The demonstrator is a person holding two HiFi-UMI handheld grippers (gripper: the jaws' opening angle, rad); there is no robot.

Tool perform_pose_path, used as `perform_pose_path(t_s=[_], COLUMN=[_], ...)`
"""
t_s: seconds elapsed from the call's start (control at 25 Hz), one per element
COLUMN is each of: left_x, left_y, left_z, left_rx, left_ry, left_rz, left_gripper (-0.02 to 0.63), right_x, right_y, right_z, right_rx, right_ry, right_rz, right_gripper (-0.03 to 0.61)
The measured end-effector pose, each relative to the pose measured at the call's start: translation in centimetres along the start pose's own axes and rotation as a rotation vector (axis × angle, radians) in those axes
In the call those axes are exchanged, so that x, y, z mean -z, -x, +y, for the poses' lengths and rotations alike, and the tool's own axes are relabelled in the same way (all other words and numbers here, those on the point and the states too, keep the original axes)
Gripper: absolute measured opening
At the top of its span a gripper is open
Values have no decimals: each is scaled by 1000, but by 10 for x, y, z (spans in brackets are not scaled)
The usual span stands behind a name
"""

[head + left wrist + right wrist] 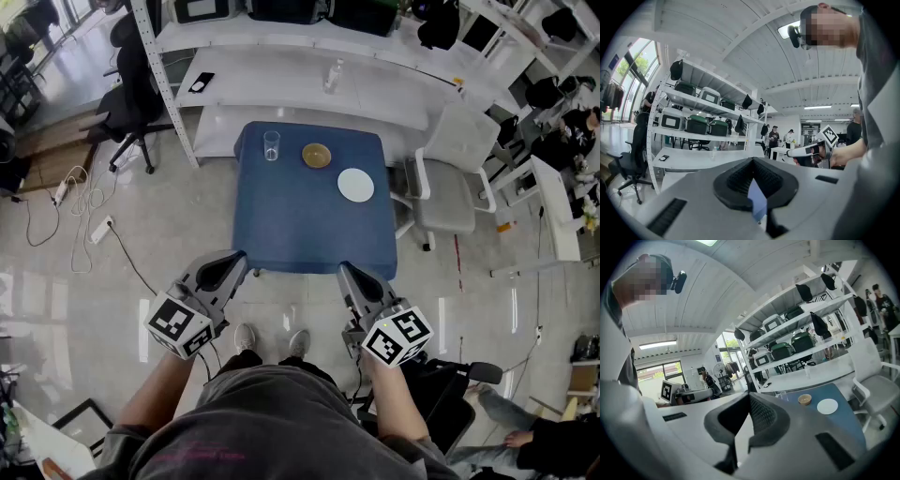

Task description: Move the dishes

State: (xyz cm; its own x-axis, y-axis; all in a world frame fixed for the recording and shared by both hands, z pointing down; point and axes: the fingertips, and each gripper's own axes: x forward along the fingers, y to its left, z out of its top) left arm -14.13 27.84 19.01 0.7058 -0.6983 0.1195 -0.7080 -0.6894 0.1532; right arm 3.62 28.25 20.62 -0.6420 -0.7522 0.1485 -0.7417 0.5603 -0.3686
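Observation:
A blue table (309, 225) stands in front of me. At its far end are a clear glass (272, 145), a wooden bowl (317, 156) and a white plate (355, 185). My left gripper (239, 255) and right gripper (342, 267) hover short of the table's near edge, both shut and empty, well away from the dishes. The right gripper view shows the bowl (805, 400), plate (828, 406) and glass (783, 396) beyond its closed jaws. In the left gripper view only a sliver of blue table shows past the jaws, with the right gripper (811, 150) off to the side.
A white office chair (450, 178) stands right of the table. Behind it is a white shelving rack (309, 80) with a bottle (332, 75) and a phone (201, 82). A black chair (131, 103) and floor cables with a power strip (98, 230) lie to the left.

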Motion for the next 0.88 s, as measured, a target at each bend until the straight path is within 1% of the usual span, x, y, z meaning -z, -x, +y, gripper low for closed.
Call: perform_pose_path(t_s=[0.52, 0.88], left_x=[4, 5], left_y=[-12, -35], left_z=[-18, -39], left_rx=[5, 1], left_ry=[-12, -22], left_rz=[8, 1], left_gripper=[2, 2], right_x=[2, -6], right_y=[15, 30], right_z=[-12, -30], right_rx=[0, -18], right_ry=[-1, 11], right_rz=[-6, -19], right_gripper=[0, 2])
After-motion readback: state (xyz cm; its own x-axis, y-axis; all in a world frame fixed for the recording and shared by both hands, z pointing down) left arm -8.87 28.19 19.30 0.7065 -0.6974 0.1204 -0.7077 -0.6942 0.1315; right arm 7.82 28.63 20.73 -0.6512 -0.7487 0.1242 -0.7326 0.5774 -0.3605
